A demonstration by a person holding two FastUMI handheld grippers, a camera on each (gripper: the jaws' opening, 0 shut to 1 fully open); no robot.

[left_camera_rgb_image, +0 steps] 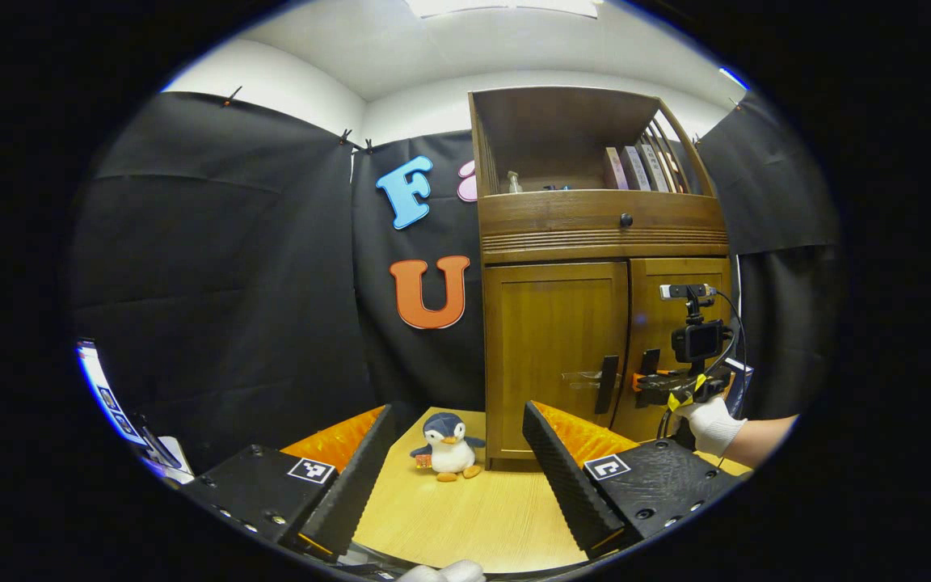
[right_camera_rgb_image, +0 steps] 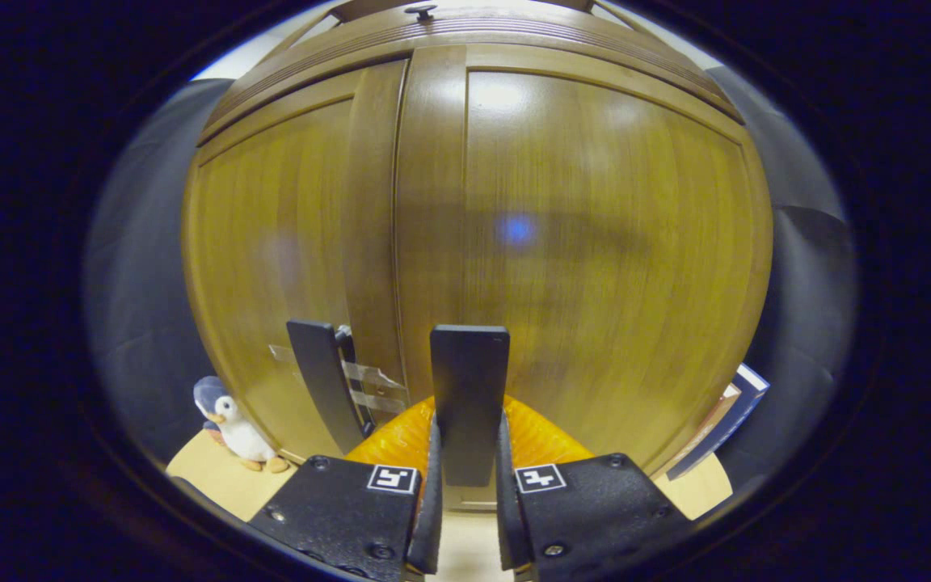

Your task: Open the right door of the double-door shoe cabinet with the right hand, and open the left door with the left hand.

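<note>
- Your left gripper sits nearest the lens in the left gripper view, fingers spread wide apart, nothing between them, hovering over the pale wooden table.
- Between those fingers, farther off, a plush penguin stands upright on the table, just left of the shoe cabinet.
- Both cabinet doors look flush: left door and right door, with no gap you can make out at the seam.
- Left door handle is a dark upright bar near the seam, untouched.
- Upper shelf holds a few books; a drawer knob sits below it.
- At the cabinet's right you hold the right gripper in a gloved hand, its tip at the right door handle.
- In the right gripper view, your right gripper is clamped on the right door handle, both fingers pressing its sides.
- A dark book leans by the cabinet's right side.
</note>
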